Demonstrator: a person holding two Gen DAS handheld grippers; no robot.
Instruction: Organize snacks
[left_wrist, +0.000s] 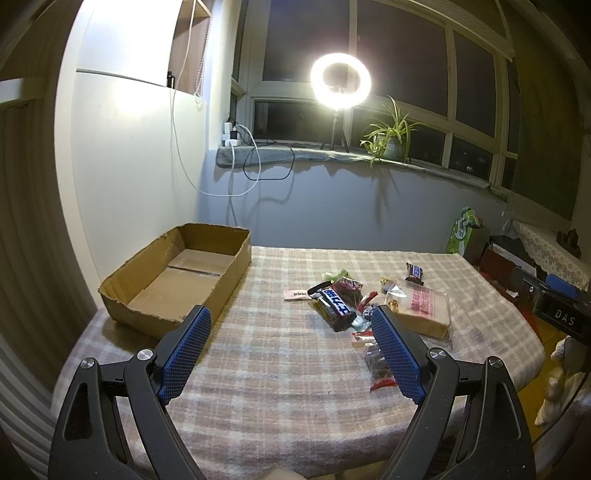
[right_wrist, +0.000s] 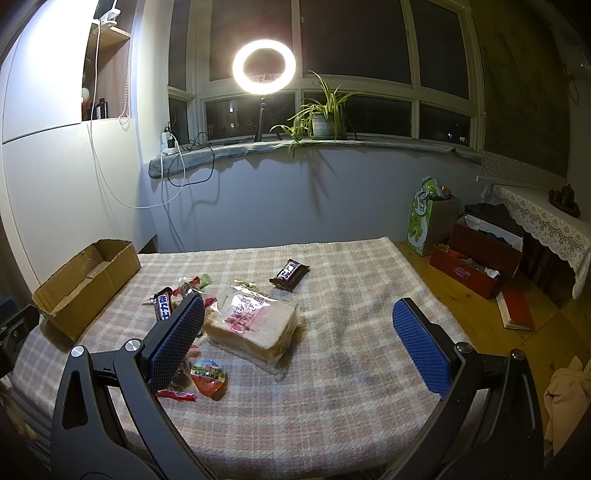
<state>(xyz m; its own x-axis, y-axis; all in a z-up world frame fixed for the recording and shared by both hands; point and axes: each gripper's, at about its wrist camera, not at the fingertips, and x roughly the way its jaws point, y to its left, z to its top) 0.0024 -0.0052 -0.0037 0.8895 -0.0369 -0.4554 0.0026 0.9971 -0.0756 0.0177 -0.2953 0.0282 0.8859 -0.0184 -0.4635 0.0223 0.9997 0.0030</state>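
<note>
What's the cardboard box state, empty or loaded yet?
Empty. The left wrist view shows the cardboard box with only its bare taped floor; the snacks all lie on the table.

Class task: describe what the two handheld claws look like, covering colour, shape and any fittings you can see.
Both the left claw and the right claw match: black angular frames with cut-out slots, round silver pivot bolts, and two long flat fingers faced with blue cross-hatched pads. No cables, sleeves or hands show.

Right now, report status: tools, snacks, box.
Left tool open, holding nothing. Right tool open, holding nothing. Snacks loose on the tablecloth; bread pack among them. Cardboard box holds nothing, path unobstructed.
</note>
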